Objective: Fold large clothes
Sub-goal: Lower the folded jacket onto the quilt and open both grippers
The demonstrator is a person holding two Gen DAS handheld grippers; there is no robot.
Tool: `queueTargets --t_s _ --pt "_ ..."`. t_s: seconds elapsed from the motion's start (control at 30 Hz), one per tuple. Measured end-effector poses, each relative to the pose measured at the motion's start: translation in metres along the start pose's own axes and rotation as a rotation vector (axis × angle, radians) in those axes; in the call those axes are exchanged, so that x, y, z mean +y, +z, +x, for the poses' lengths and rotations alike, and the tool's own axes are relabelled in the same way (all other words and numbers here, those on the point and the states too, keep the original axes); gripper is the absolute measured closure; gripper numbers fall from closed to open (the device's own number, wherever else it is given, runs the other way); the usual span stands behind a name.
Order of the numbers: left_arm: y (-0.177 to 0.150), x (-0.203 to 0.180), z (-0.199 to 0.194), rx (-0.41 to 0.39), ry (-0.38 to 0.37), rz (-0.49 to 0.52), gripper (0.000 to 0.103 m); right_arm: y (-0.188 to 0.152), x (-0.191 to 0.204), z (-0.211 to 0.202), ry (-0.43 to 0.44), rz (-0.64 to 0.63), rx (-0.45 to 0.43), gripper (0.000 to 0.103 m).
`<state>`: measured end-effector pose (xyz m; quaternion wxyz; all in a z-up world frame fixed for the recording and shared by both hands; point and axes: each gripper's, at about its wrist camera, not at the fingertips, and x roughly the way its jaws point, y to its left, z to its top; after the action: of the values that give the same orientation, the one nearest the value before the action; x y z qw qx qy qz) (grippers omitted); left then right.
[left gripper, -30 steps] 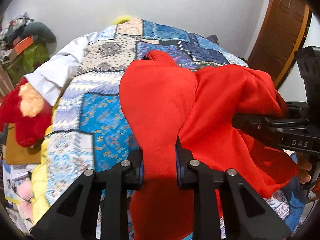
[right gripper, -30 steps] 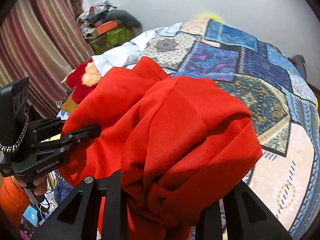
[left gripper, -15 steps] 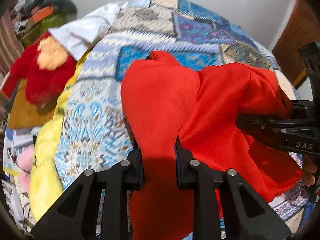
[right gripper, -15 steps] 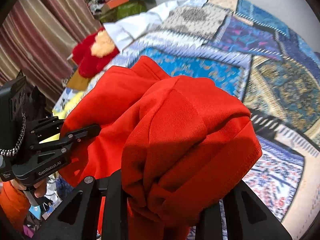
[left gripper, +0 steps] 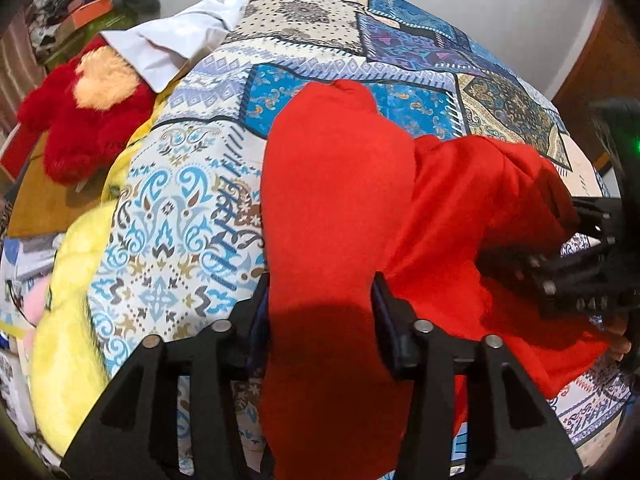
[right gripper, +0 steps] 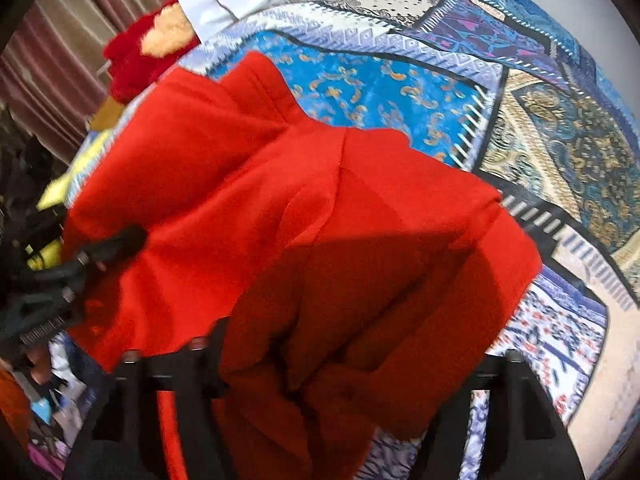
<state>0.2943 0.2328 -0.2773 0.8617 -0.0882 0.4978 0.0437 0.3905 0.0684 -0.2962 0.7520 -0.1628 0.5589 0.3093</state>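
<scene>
Garment held bunched above the bed; folding barely begun.
Left view: the left gripper [left gripper: 320, 304] pinches the red garment [left gripper: 336, 184] above the quilt [left gripper: 180, 216]; only here, a yellow blanket [left gripper: 68, 300].
Right view: the right gripper [right gripper: 352, 360] seems clamped on a wad of cloth; only here, curtains [right gripper: 56, 60]. No fold lies flat yet.

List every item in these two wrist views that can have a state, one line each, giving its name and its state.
red garment: bunched, held up over the bed by both grippers.
left gripper: shut on the garment.
right gripper: shut on a thick wad of the garment.
patchwork quilt: spread flat on the bed.
white cloth: lying crumpled at the quilt's far edge.
red plush toy: lying beside the bed.
</scene>
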Motion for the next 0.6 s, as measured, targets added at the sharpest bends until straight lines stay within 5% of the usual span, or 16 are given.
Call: queueTargets --t_s 0.37,0.43,0.6 --pt "-0.009 -0.017 -0.049 -0.042 0.093 0.074 0.05 -0.031 0.004 -0.067 -0.032 -0.046 -0.109 0.029" --pt "-0.01 -0.02 -0.059 -0.06 0.093 0.082 0.037 -0.032 0.011 -0.077 -0.012 -0.057 -0.13 0.028" --pt "-0.02 -0.027 -0.061 -0.064 0.123 0.118 0.03 -0.037 0.034 -0.065 -0.006 -0.12 -0.09 0.017"
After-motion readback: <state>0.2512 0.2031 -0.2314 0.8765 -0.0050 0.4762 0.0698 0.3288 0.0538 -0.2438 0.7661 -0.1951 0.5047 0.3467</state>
